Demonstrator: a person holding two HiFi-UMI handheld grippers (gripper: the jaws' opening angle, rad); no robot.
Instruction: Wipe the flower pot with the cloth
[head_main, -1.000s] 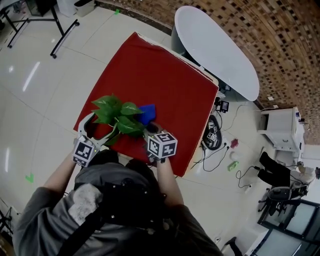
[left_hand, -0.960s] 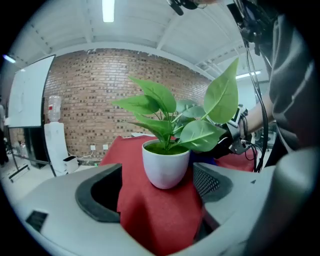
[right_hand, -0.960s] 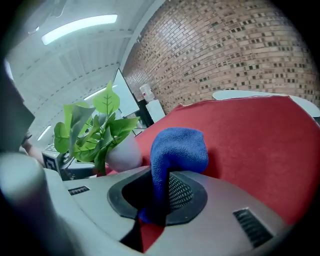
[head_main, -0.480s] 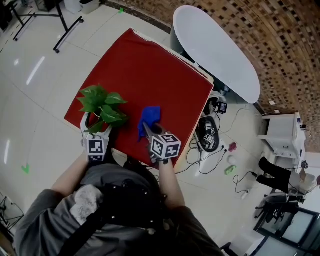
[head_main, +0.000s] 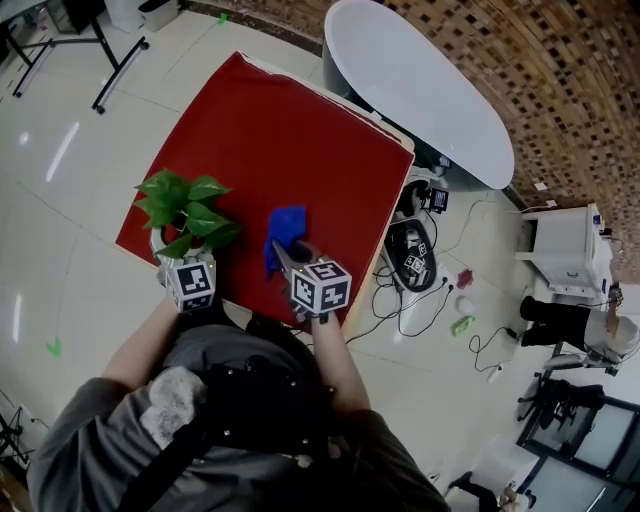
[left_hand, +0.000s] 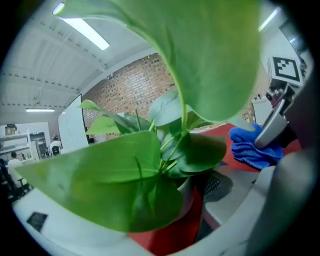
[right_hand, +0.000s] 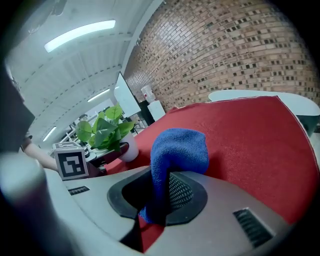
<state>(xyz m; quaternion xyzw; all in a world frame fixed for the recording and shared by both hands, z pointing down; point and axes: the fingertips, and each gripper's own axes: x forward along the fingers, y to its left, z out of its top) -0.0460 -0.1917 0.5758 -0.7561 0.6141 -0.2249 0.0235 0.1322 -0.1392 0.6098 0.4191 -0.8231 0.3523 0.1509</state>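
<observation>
Two handheld grippers meet at the near edge of the table. Closest, the right gripper has its jaws pinched together on a bright blue terry cloth; in the right gripper view the fabric rises from between the black ribbed pads and folds over in a soft hump ahead of them. Just beside it, the left gripper is clamped round a small white flower pot (round and smooth-walled); broad glossy green leaves spill out of it and fill most of the left gripper view, so only a slice of the pot wall shows there, next to one ribbed pad. Pot and cloth are near each other but apart, the cloth on the pot's right; the pot sits at the table's near left corner. Under them spreads a red tablecloth over a square table; beyond it stands a pale oval table, then a wall of brown brick; glossy pale floor tiles lie to the left, and tangled cables to the right.
</observation>
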